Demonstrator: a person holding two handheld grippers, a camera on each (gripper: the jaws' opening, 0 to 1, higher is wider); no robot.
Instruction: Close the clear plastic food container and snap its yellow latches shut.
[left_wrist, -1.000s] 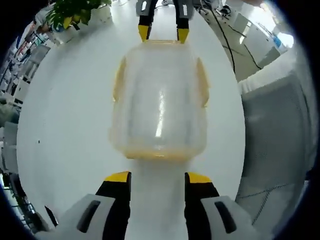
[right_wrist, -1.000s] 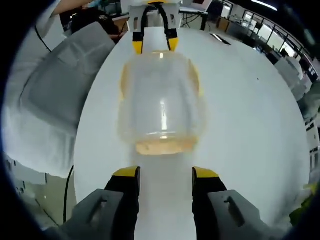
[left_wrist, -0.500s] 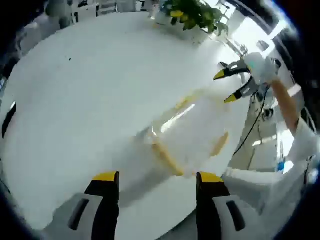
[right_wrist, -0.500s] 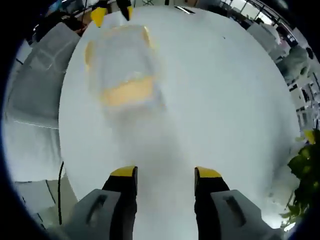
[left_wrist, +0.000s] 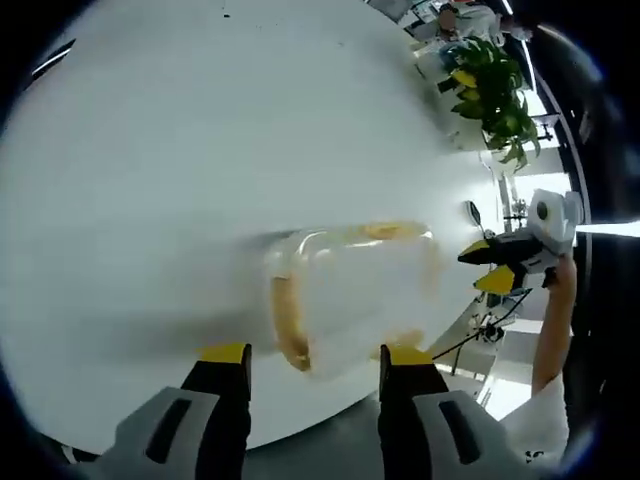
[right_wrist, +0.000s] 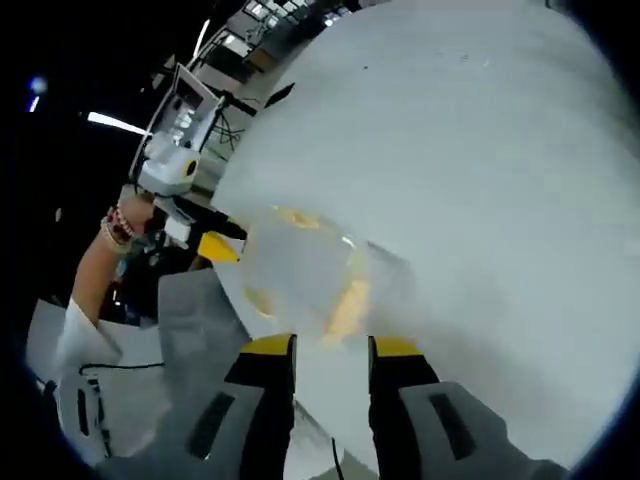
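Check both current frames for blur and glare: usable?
Left gripper view: container smeared by motion blur, latch edges soft; window glare behind the plant; right claw fairly crisp. Right gripper view: container equally smeared, table streaked, upper left very dark; left claw readable. Strong fisheye bending in both.

The food container (left_wrist: 350, 295) is clear, shiny plastic, a bit cloudy, with yellow plastic latches (left_wrist: 288, 325). It sits on a smooth white table (left_wrist: 200, 150) with a soft, dull shine. The left claw (left_wrist: 313, 358) looks like hard black and yellow plastic.
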